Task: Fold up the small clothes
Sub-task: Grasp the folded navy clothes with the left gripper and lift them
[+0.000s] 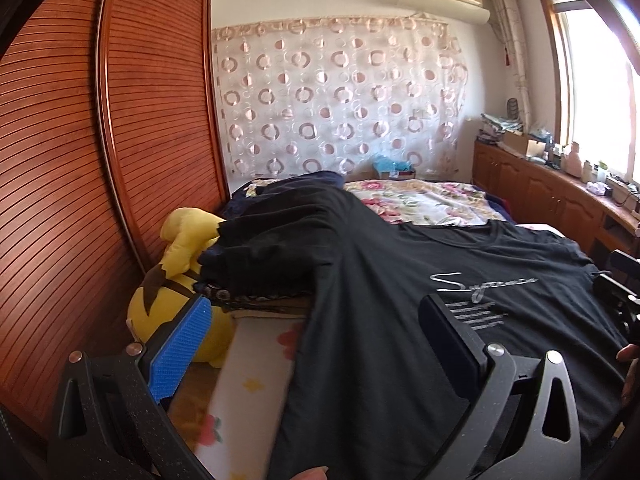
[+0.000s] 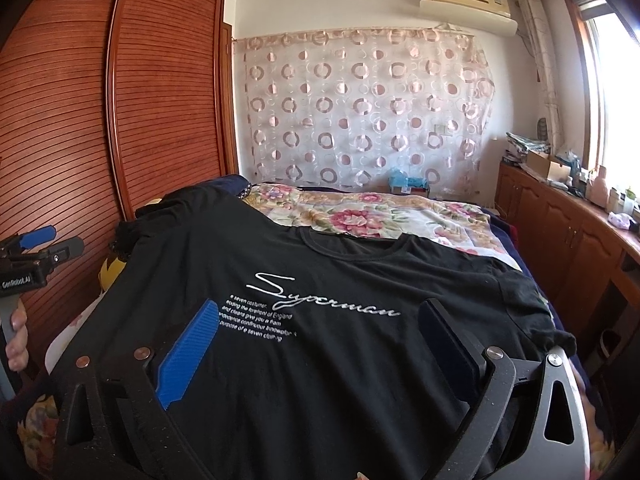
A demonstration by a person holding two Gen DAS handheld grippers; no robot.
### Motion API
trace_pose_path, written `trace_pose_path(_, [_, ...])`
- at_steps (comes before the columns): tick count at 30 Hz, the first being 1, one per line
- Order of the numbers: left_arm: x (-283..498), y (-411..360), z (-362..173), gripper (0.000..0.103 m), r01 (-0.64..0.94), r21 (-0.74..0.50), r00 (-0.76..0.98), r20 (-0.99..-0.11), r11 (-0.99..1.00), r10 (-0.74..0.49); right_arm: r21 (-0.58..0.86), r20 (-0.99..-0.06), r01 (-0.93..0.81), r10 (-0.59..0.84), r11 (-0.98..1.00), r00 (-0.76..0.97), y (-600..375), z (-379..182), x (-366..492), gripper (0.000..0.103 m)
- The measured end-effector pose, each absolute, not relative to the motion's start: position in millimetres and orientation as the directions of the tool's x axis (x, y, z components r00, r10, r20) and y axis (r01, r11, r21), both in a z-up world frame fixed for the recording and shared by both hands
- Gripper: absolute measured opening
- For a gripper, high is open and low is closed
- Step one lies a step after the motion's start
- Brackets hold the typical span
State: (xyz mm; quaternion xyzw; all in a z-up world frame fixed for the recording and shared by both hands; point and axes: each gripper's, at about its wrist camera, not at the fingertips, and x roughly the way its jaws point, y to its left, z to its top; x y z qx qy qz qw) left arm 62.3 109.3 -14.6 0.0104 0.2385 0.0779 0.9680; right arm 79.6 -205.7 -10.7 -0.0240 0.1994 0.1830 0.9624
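Now: black tee (image 2: 320, 340) lies flat, print-up, on the bed (image 2: 380, 208). Both my grippers, left (image 1: 312, 344) & right (image 2: 320, 340), hover wide, empty. Best grab hem corners evenly, w/o bunching.

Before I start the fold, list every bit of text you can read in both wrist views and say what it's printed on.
"Superman", in white script: chest of the black T-shirt.
Small white lines under it, partly legible: "e seven costumer", "...the forefront of England", "purpose of e seven clothing"; the rest too blurred.
"GenRobot.AI": body of the left gripper.
Sticker on the air conditioner: too small to read.
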Motion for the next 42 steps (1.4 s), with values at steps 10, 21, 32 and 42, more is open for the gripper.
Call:
trace_pose_path(10, [101.7,155.2,-21.8,0.103,-0.132,0.056,0.831,-0.538,0.990,0.141,0.013,-0.416,-0.380,0.351,0.925,0.839,-199.3,-15.1,92.6,0.100])
trace_pose_path(21, [137.1,214.6,-25.7,0.103,-0.132,0.036,0.780,-0.613,0.991,0.126,0.000,-0.476,-0.407,0.358,0.914,0.803,-196.6,-15.0,115.3,0.103])
trace_pose_path(32, [166.4,253.8,-35.7,0.071,-0.034,-0.279,0.766,-0.624,0.960,-0.154,0.006,-0.557,-0.475,0.397,0.880,0.730,-188.5,-16.2,125.9,0.103])
trace_pose_path(42, [205.3,269.8,-49.0,0.053,-0.047,-0.392,0.693,-0.675,0.919,-0.252,0.052,-0.571,-0.534,0.464,0.844,0.678,-200.1,-2.5,123.9,0.103])
